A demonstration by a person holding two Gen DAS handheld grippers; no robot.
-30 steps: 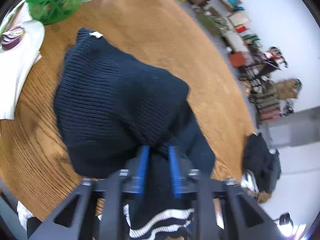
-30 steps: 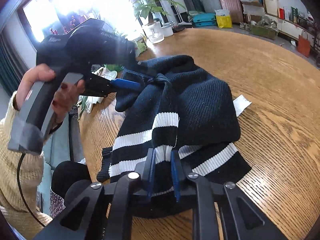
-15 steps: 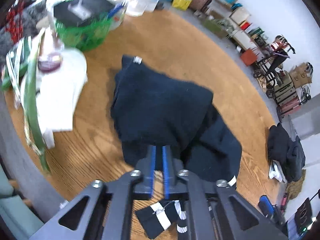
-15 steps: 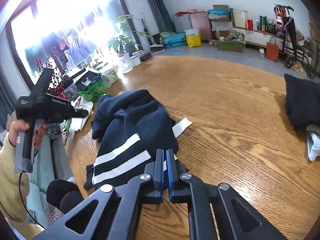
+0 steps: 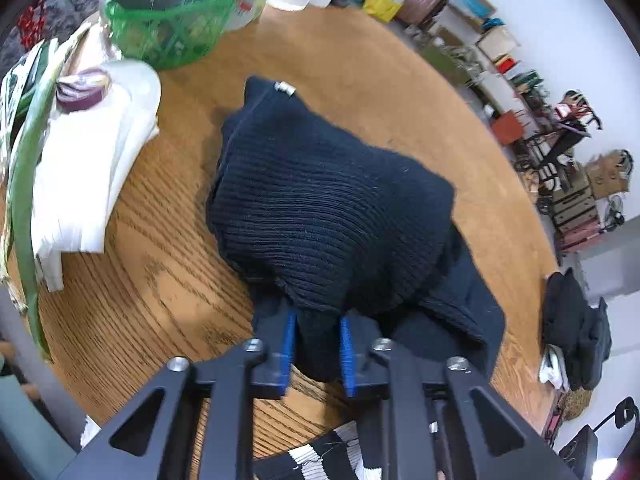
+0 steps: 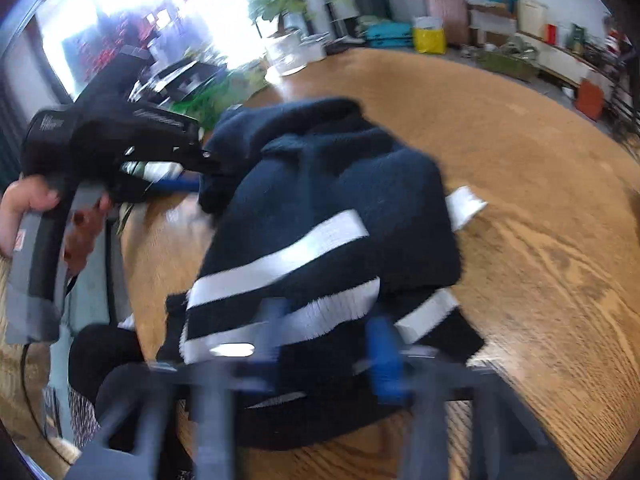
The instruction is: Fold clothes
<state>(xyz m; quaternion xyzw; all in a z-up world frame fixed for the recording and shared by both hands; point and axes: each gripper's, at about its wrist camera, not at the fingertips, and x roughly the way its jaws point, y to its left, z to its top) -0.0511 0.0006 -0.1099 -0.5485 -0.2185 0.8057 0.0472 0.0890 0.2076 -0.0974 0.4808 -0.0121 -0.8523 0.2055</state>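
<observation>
We see a dark navy ribbed knit sweater with white stripes [image 5: 328,208] lying bunched in a mound on the round oak-grain wooden table [image 5: 360,64], its striped hem nearest the table's edge in the right wrist view. The left gripper [image 5: 318,344] points steeply down at the near edge of the mound; its blue-padded jaws are closing, a fold of the dark knit sits between them, and the pads look to be against the cloth on both sides. In the right wrist view a hand [image 6: 28,208] holds that tool at the sweater's left side. The right gripper [image 6: 328,340] is smeared by motion blur; its blue fingers appear spread over the striped hem, but we cannot tell whether they grip it. Beside the sweater lie a folded white cloth [image 5: 92,168] and a green mesh basket [image 5: 164,28]
</observation>
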